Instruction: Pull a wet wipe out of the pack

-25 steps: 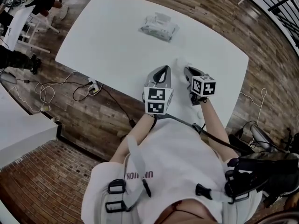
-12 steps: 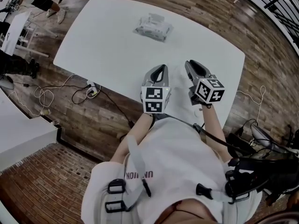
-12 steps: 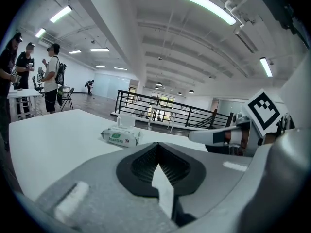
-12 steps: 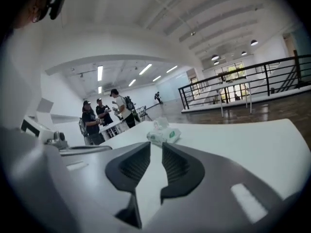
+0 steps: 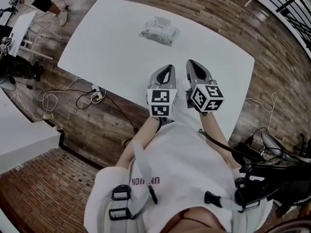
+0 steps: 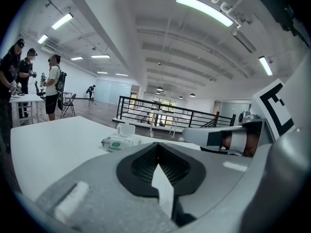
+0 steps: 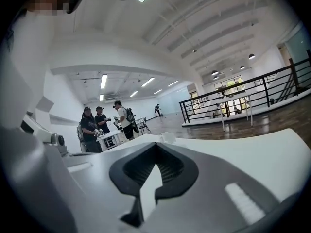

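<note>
The head view is showing the whole white desk (image 5: 112,42) from above. The wet wipe pack (image 5: 159,31) is lying toward its far side, well apart from both claws and touched by neither. Only this view is taking in the person's forearms, the white shirt (image 5: 180,164), the wooden floor (image 5: 233,13) and the cables (image 5: 53,98) trailing beside the desk's left edge.

The left gripper view is looking low across the desk top. There the pack is sitting ahead and a little left of the claw's line, with its lid flap standing up, and the grey body of the right claw is showing close by at the right. This view is also catching a black railing (image 6: 160,111) beyond the desk and people (image 6: 52,84) standing at the left. The right gripper view is hiding nearly all of the pack behind its own jaws; only a small white bit, perhaps the flap, is peeking over the tips.

The left claw (image 5: 168,69) and the right claw (image 5: 192,62) are hovering side by side above the near part of the desk. Both are pointing away from the person toward the pack and tilting slightly downward, with the marker cubes (image 5: 162,103) facing the body. The right one is reaching a little further forward. Each claw's jaws are pressing together with nothing between them.
</note>
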Motion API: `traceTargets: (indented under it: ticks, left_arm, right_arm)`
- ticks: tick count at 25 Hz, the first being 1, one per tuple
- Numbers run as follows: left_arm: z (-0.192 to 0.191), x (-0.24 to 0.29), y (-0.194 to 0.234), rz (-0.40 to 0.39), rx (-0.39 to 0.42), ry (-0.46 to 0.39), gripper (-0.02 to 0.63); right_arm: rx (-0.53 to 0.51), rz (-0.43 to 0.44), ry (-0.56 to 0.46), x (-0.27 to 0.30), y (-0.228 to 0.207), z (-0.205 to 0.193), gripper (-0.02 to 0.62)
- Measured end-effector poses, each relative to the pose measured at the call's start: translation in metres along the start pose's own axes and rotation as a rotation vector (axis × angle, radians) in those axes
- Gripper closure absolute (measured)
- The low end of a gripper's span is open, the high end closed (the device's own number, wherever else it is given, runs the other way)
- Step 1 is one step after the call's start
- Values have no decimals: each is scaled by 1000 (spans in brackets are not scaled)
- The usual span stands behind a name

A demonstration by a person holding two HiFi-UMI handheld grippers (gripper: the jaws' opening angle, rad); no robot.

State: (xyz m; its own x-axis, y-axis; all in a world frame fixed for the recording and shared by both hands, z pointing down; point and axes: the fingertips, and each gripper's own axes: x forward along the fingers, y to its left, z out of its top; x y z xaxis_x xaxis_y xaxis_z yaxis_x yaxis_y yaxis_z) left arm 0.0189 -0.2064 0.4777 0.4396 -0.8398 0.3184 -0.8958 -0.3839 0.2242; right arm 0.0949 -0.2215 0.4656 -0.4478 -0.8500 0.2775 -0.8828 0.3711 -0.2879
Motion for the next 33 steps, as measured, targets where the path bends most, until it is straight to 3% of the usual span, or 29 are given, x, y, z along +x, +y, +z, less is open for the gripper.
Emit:
traceTargets:
  ticks: [33]
  left_arm:
    - [3,-5,11,8,8,-8,603]
  right_arm:
    - [-26,34,13,7,16,0,591]
